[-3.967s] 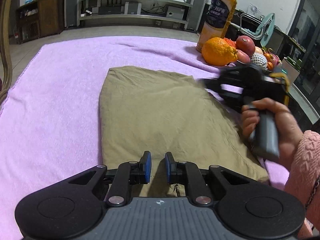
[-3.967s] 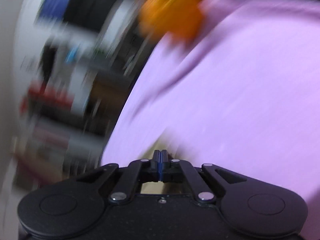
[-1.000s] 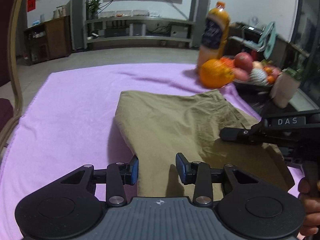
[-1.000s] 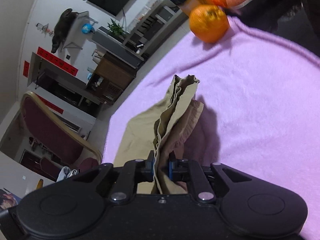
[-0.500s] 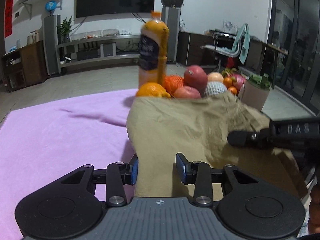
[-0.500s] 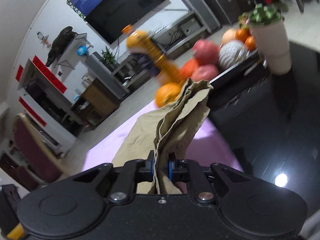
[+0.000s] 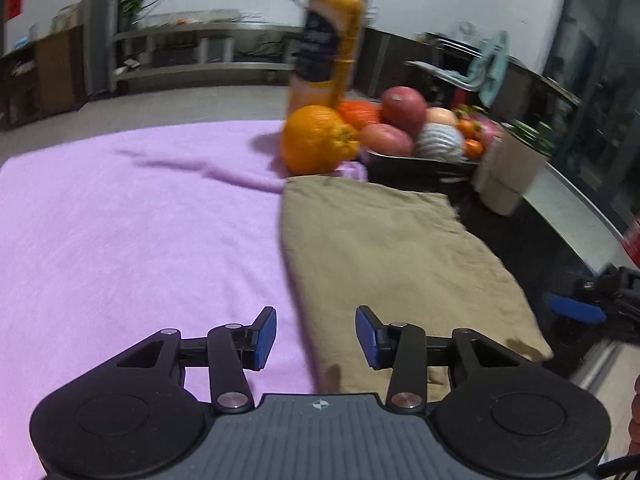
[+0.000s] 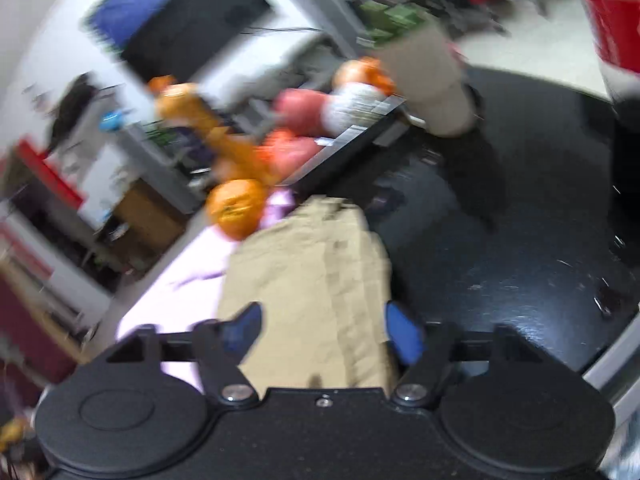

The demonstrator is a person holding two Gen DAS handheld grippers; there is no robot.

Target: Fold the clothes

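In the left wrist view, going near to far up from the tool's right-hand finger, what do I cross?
Left tool → folded khaki garment → large orange → juice bottle.

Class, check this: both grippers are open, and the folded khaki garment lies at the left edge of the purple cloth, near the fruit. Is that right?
One error: the folded khaki garment lies at the right edge of the purple cloth, as the left wrist view shows. Both the left gripper and right gripper are open, and the fruit is near.
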